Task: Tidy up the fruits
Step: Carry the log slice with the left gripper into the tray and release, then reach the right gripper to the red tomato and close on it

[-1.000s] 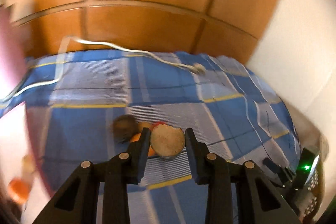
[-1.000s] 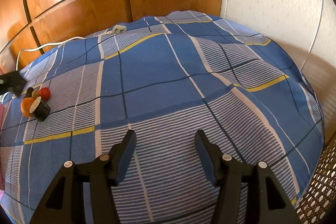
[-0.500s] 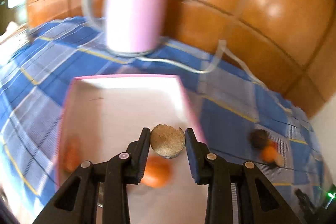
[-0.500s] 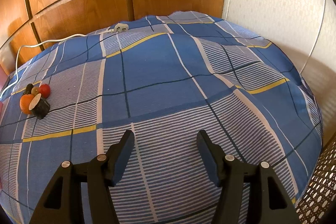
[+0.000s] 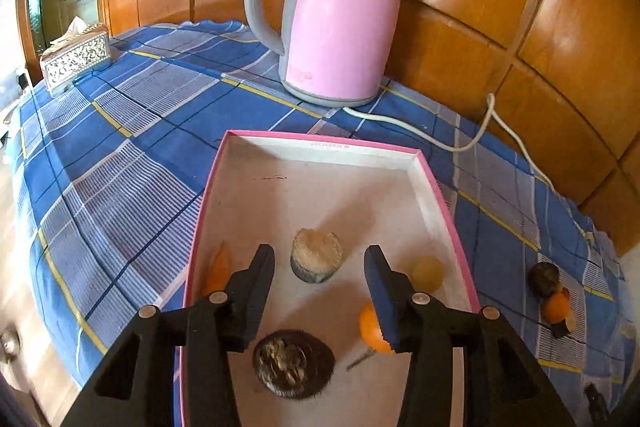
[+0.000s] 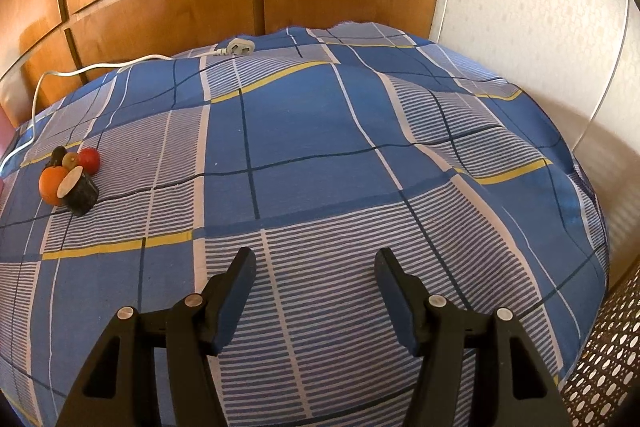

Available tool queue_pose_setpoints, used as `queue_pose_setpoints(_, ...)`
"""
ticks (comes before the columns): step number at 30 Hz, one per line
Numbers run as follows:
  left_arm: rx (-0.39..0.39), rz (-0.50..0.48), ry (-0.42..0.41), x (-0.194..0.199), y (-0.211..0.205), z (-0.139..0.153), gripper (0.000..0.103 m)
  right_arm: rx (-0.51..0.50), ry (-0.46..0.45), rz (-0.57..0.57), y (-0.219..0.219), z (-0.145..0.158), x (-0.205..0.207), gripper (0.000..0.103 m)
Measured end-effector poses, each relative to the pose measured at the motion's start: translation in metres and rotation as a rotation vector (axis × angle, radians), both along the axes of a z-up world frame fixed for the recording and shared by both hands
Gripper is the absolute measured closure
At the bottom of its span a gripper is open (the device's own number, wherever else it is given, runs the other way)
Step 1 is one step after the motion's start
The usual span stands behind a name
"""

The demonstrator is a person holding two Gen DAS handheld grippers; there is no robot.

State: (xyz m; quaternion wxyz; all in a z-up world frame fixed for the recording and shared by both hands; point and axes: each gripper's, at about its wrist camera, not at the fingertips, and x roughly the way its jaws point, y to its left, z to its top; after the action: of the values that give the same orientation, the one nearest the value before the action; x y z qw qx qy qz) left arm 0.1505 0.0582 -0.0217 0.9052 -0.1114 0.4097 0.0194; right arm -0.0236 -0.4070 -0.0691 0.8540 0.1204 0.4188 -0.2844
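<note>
1. Tongs, left [image 5: 319,253]: jaws opening, moderately spread, pads clear of everything, hanging over a shallow white cardboard box with a pink rim [image 5: 436,195].
2. Between those jaws, touching neither pad: a stubby dark-skinned fruit piece with a tan cut top [image 5: 316,261], standing upright on the box floor.
3. Also inside the box: an orange wedge [image 5: 219,269] against the left wall, a pale yellow round fruit [image 5: 428,269] near the right wall, a whole orange fruit [image 5: 370,327] partly hidden behind the right finger, and a dark brown hairy round fruit [image 5: 294,361] nearest the camera.
4. Box lying on a worktop under a blue checked cloth [image 6: 300,115].
5. Behind the box: a pink electric kettle with a grey handle [image 5: 340,11], upright, with a white cord [image 5: 472,143] trailing off to the right along the wooden panelling.
6. At the far left edge of the cloth: a patterned silver tissue box [image 5: 76,61].
7. Tongs, right [image 6: 315,255]: jaws moderately wide, nothing between them, held over bare cloth.
8. Loose on the cloth, well apart from the right tongs: a small cluster of fruit [image 6: 70,175], an orange, a red round one and a dark piece with a pale cut face touching each other.
</note>
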Motion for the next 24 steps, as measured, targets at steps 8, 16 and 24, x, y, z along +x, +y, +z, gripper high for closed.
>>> queue_pose_setpoints(8,0.021,-0.029,-0.077,-0.035,-0.011,0.022,0.047,0.002,0.000,0.002,0.001,0.000,-0.001,0.041)
queue_pose_setpoints(16,0.028,-0.057,-0.092,-0.062,-0.019,0.028,0.043,0.006,-0.003,0.013,0.005,0.001,-0.001,0.041)
queue_pose_setpoints(24,0.012,-0.065,-0.074,-0.077,-0.018,0.024,0.042,0.004,-0.010,0.033,0.011,0.005,0.002,0.041)
